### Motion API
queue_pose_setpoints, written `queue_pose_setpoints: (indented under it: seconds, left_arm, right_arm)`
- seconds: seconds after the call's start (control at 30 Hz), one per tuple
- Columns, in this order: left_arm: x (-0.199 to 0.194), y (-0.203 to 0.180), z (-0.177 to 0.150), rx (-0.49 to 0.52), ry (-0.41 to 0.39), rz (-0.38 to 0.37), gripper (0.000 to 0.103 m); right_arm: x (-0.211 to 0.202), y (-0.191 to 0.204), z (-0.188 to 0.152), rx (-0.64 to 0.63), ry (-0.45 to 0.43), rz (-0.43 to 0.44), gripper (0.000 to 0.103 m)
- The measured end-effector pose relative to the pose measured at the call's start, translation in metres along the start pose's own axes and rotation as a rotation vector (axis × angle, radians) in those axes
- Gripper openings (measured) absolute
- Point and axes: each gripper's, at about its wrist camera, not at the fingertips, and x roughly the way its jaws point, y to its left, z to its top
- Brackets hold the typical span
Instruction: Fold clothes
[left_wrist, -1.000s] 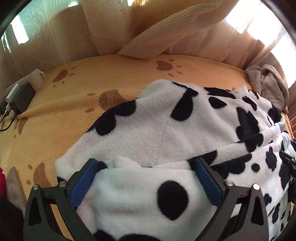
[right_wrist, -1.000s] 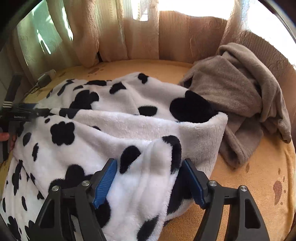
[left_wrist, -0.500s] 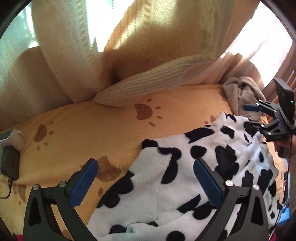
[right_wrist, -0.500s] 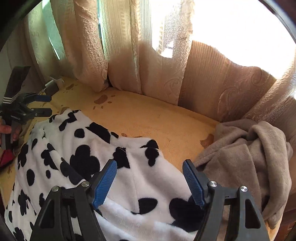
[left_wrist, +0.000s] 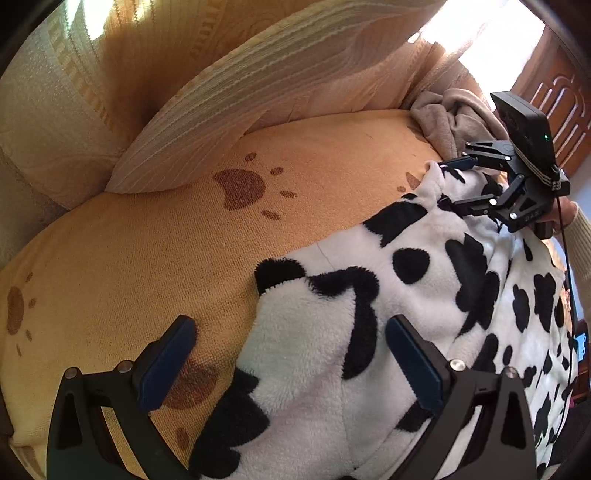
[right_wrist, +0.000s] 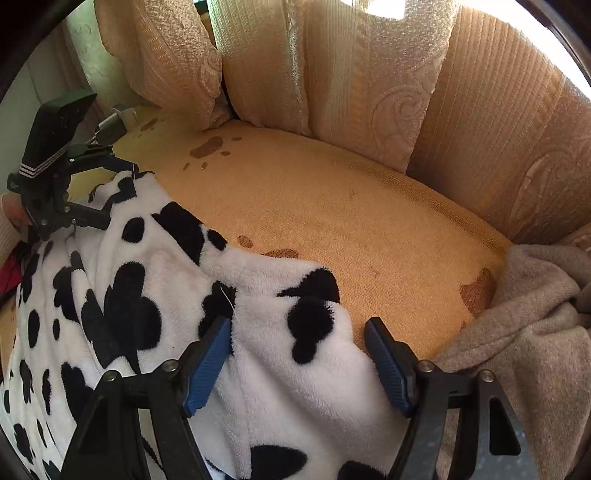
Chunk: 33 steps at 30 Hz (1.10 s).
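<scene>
A white fleece garment with black cow patches (left_wrist: 424, 295) (right_wrist: 155, 280) lies spread on the orange paw-print cover (left_wrist: 155, 236) (right_wrist: 332, 199). My left gripper (left_wrist: 291, 354) is open over the garment's far left corner; its right pad is by the fleece and its left pad hangs over bare cover. My right gripper (right_wrist: 299, 350) is open too, with the far right corner of the fleece lying between its blue pads. Each gripper shows in the other's view at the opposite corner: the right gripper (left_wrist: 445, 182) and the left gripper (right_wrist: 122, 194), both with jaws apart.
Ribbed beige cushions (left_wrist: 236, 110) (right_wrist: 332, 74) stand along the back. A crumpled grey-brown cloth (right_wrist: 524, 325) (left_wrist: 450, 118) lies right of the garment. A white plug and cable (right_wrist: 118, 120) sit at the far left. A hand with a cream sleeve (left_wrist: 572, 221) holds the right gripper.
Both grippers have left the bunched middle of the garment and moved to its far edge, each rolling a little. The fleece now lies flatter, and both stay open.
</scene>
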Motion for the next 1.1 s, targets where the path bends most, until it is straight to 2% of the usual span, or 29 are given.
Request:
queue_pose_setpoints:
  seconds: [0.03,0.07,0.1,0.13,0.17,0.2,0.23,0.3,0.37,0.47,0.6,0.67,0.77,0.8,0.83,0.9,0.97,1.03,1.1]
  left_arm:
    - [0.0,0.0,0.0,0.005,0.003,0.0,0.101]
    - [-0.002,0.0,0.001,0.008,0.002,0.0,0.098]
    - [-0.004,-0.001,0.002,0.01,-0.003,-0.004,0.081]
    - [-0.007,-0.001,0.003,0.004,-0.007,-0.022,0.051]
    - [-0.009,0.001,0.003,-0.016,-0.007,-0.056,0.035]
    - [-0.009,0.003,0.004,-0.039,-0.003,-0.076,0.024]
    - [-0.009,0.003,0.005,-0.05,0.004,-0.081,0.022]
    - [-0.006,-0.002,0.006,-0.031,0.018,-0.042,0.019]
    - [-0.009,-0.007,0.011,-0.03,-0.006,0.017,0.015]
    - [-0.015,-0.016,0.018,-0.018,-0.057,0.134,0.015]
    - [-0.007,-0.038,0.023,0.069,-0.091,0.299,0.015]
    - [0.004,-0.037,0.024,0.057,-0.074,0.321,0.017]
    - [0.008,-0.026,0.025,0.015,-0.085,0.3,0.022]
    - [0.006,-0.02,0.025,-0.002,-0.085,0.305,0.037]
    - [0.004,-0.013,0.024,-0.023,-0.082,0.307,0.06]
    - [0.0,0.004,0.021,-0.075,-0.073,0.289,0.078]
    - [-0.009,0.016,0.016,-0.123,-0.09,0.248,0.079]
    - [-0.019,0.022,0.01,-0.147,-0.102,0.259,0.083]
    - [-0.031,0.025,0.004,-0.156,-0.111,0.281,0.084]
  right_arm:
    - [-0.001,0.0,0.0,0.007,-0.004,0.01,0.071]
    - [-0.003,0.0,0.001,0.016,-0.01,0.022,0.056]
    - [-0.005,0.0,0.002,0.024,-0.015,0.033,0.04]
    - [-0.008,0.001,0.001,0.036,-0.026,0.028,0.034]
    - [-0.011,0.004,0.0,0.031,-0.036,0.01,0.027]
    - [-0.013,0.007,-0.001,0.024,-0.045,-0.009,0.023]
    - [-0.016,0.011,-0.002,0.017,-0.055,-0.029,0.021]
    - [-0.022,0.013,-0.004,0.026,-0.081,-0.068,0.01]
    - [-0.031,0.013,-0.006,0.038,-0.121,-0.109,0.01]
    - [-0.04,0.018,-0.006,0.028,-0.16,-0.174,0.01]
    - [-0.048,0.028,-0.009,-0.001,-0.207,-0.315,0.01]
    - [-0.042,0.024,-0.011,0.027,-0.2,-0.336,0.01]
    - [-0.02,0.009,-0.014,0.072,-0.132,-0.328,0.01]
    - [-0.019,0.004,-0.014,0.09,-0.127,-0.31,0.01]
    - [-0.018,-0.001,-0.014,0.109,-0.121,-0.291,0.01]
    - [-0.018,-0.011,-0.013,0.143,-0.111,-0.246,0.011]
    - [-0.02,-0.016,-0.014,0.167,-0.103,-0.206,0.02]
    - [-0.028,-0.015,-0.018,0.172,-0.106,-0.205,0.031]
    - [-0.046,-0.014,-0.022,0.17,-0.142,-0.226,0.051]
